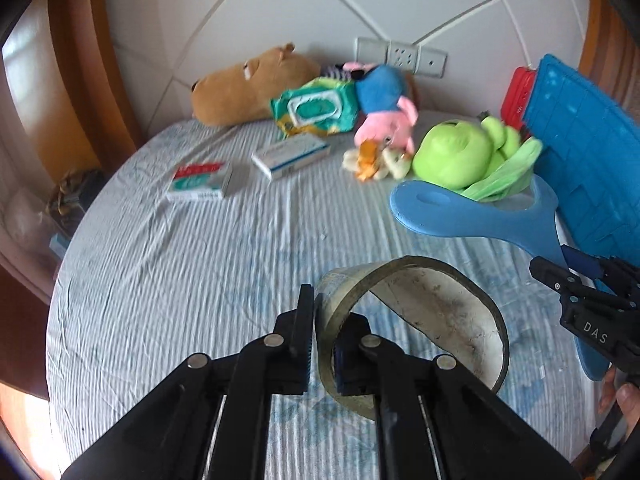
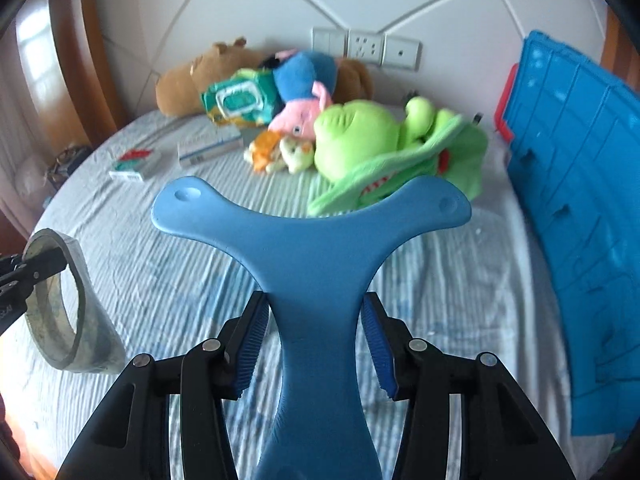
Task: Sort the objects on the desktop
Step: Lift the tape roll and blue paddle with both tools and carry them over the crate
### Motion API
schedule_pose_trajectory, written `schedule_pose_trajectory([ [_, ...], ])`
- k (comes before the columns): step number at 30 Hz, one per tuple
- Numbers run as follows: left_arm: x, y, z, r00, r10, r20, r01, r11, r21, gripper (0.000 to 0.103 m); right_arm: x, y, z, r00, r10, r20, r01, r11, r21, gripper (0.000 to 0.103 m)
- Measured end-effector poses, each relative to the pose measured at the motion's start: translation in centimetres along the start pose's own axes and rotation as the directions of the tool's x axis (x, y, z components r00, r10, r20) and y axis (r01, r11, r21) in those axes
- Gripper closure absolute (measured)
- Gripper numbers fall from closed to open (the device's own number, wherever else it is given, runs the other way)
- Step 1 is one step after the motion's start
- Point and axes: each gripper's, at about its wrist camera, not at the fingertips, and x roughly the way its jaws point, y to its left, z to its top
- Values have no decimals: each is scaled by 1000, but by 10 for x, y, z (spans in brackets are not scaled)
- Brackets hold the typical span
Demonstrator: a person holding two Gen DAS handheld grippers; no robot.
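Observation:
My left gripper is shut on the rim of a grubby tape roll and holds it above the striped cloth; the roll also shows at the left of the right wrist view. My right gripper is shut on the narrow stem of a blue Y-shaped plastic piece, held above the cloth. The piece also shows in the left wrist view, with the right gripper at the right edge.
A blue crate stands at the right with a red lid behind it. At the back lie a green plush, a brown plush, a pink-and-blue plush, a wipes pack and two small boxes.

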Motion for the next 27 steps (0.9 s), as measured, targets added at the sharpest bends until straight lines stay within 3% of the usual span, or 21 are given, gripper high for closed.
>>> schedule_pose_trajectory([
  [15,-62,-60,38,990,-83,116,73,993,88,95,-126,-47,21,974,-120,192,111,992,60,56],
  [27,-88,-115,57,981,-65,182,55,997,58,95,-167,-93,34,957,-104,272,104,994,16,56],
])
